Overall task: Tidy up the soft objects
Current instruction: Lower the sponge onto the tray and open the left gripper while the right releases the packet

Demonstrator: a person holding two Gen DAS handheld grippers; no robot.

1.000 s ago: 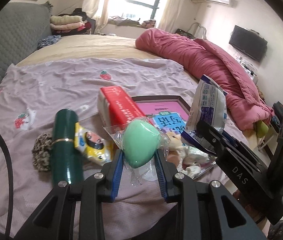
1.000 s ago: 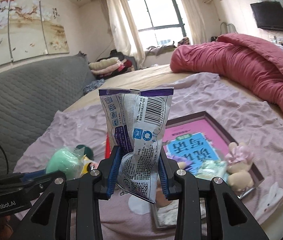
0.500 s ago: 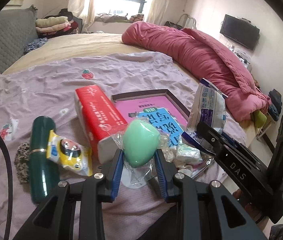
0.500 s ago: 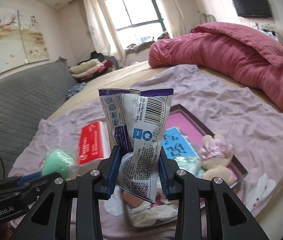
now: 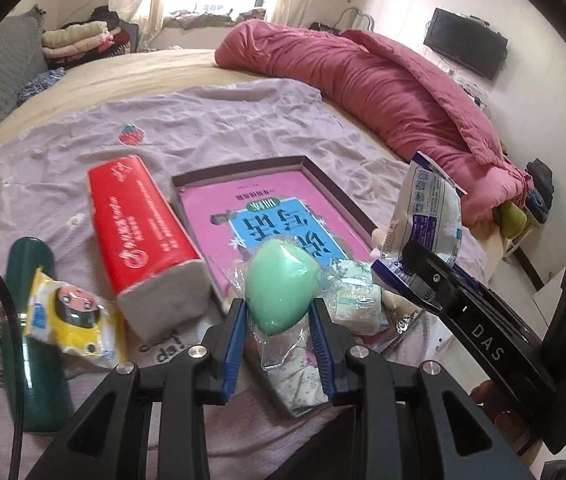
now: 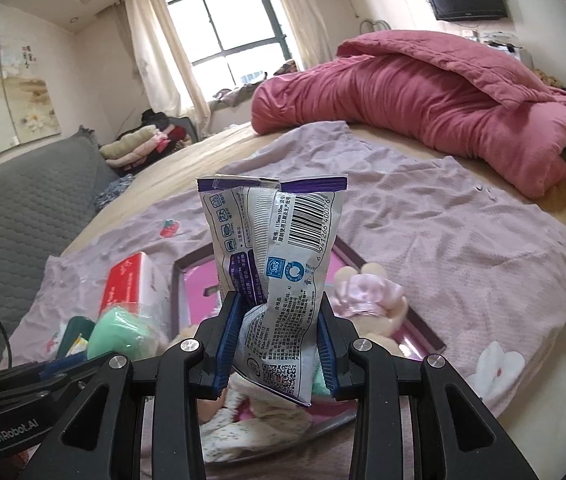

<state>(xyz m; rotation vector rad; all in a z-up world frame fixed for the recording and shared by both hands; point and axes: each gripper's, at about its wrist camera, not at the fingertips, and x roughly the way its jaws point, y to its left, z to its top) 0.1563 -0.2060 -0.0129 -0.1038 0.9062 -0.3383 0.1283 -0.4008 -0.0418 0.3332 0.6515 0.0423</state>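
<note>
- Your left gripper (image 5: 279, 320), clamped on the bagged green sponge (image 5: 281, 288), has closed in above the pink tray (image 5: 315, 174).
- Your right gripper (image 6: 279, 334) stays clamped on the wipes packet (image 6: 275, 264); drop-off probably next, tray floor partly hidden.

A rumpled pink quilt (image 5: 383, 92) is lying on the bed; beyond it, a television (image 5: 465, 49) is hanging.
</note>
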